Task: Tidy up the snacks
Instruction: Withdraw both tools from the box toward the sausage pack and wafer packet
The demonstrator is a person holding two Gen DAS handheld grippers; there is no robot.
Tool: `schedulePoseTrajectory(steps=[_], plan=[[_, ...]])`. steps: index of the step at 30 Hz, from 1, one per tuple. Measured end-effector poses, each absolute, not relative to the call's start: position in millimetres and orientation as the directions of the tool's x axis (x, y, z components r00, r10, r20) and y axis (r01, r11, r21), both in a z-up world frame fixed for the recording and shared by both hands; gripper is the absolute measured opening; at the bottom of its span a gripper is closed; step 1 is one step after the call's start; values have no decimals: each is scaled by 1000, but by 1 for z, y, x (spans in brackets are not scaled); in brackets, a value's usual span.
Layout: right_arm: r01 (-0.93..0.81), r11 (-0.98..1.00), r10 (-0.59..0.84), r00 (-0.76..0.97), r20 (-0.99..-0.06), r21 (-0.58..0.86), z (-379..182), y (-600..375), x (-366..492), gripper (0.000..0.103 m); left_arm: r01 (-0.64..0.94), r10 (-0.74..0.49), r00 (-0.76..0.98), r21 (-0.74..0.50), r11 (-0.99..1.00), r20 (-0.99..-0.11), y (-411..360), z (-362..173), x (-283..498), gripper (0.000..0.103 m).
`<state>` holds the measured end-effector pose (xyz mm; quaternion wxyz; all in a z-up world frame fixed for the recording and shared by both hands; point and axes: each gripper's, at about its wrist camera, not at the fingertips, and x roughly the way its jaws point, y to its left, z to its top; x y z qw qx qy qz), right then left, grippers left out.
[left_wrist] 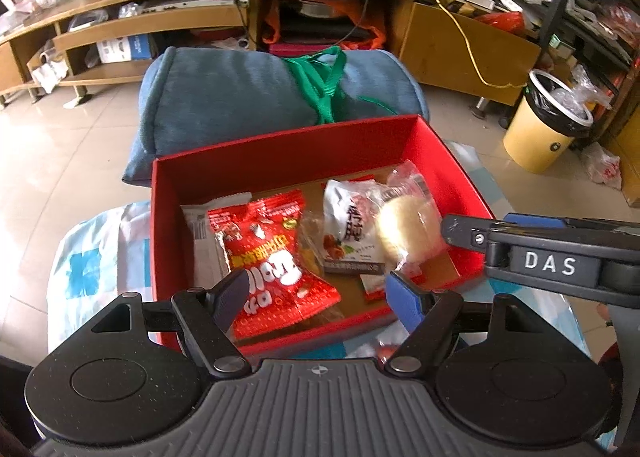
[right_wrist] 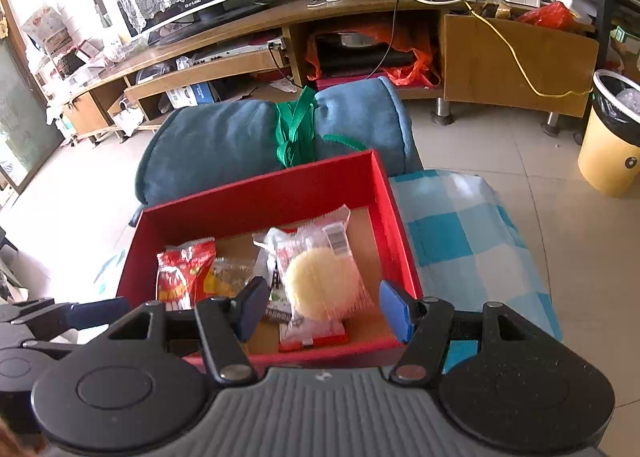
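Where red box (left_wrist: 280, 153) holds snacks, lower packets half-buried; left tool (left_wrist: 320, 293) agape, empty; right tool (right_wrist: 324, 309) agape, empty.

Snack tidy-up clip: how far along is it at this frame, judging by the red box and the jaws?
Done: the red box already holds the red snack bag, the round cake packet and other packets. In hand: nothing; the left gripper and right gripper hover open over the box. Left: no loose snacks clearly show on the checked cloth.

An open red box (left_wrist: 280, 145) holds a red snack bag (left_wrist: 276, 261) left and a wrapped round cake (left_wrist: 408, 233) right.
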<state>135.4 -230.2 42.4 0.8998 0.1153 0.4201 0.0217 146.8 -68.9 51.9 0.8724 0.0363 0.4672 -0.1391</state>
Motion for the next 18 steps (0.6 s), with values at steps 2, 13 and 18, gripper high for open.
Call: schedulePoseTrajectory(steps=[2, 13, 18], plan=[[59, 972, 135, 645, -752, 225, 43, -230, 131, 59, 285, -212, 522, -66, 956, -826, -70, 52, 143, 81], [75, 975, 118, 630, -768, 211, 40, -239, 108, 60, 354, -250, 488, -72, 932, -836, -73, 48, 120, 81], [73, 977, 115, 610, -784, 200, 36, -241, 99, 60, 404, -288, 433, -102, 909, -854, -78, 39, 109, 81]])
